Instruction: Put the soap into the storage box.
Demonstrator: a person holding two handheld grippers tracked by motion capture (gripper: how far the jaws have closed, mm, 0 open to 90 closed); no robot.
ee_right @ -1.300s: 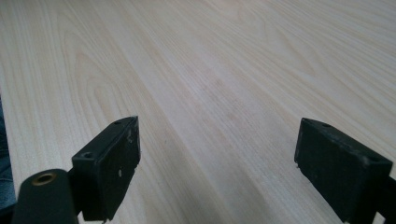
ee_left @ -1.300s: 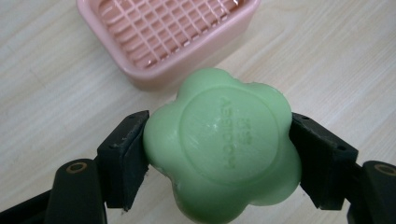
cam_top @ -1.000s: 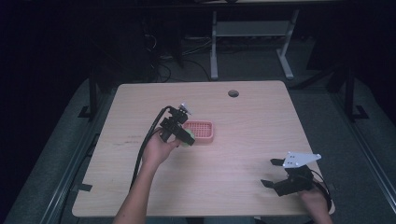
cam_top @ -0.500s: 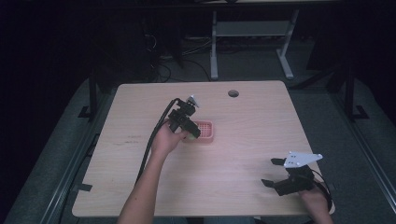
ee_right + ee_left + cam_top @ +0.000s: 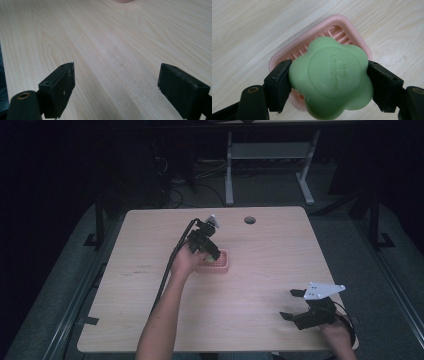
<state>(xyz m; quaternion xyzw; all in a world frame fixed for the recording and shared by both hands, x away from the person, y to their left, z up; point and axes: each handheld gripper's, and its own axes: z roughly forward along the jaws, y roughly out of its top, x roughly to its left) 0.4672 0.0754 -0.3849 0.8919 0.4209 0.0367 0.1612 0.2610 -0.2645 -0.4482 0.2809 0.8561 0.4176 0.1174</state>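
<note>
A green flower-shaped soap bar (image 5: 330, 77) sits clamped between the two black jaws of my left gripper (image 5: 328, 82), held just above a pink ribbed soap dish (image 5: 337, 27). From above, the left gripper (image 5: 212, 251) hangs over the dish (image 5: 220, 265) near the middle of the wooden table (image 5: 250, 295); the soap is hidden there by the hand. At the table's front right corner my right gripper (image 5: 295, 305) rests open, its jaws (image 5: 116, 87) spread wide over bare wood.
A round cable hole (image 5: 249, 220) lies near the table's far edge. A black cable (image 5: 167, 275) trails from the left gripper along the forearm. The floor around is dark, with desk legs (image 5: 229, 170) behind.
The left hand has carried its gripper to the right and farther back, from beside the dish to directly over it. The right gripper has stayed in place.
</note>
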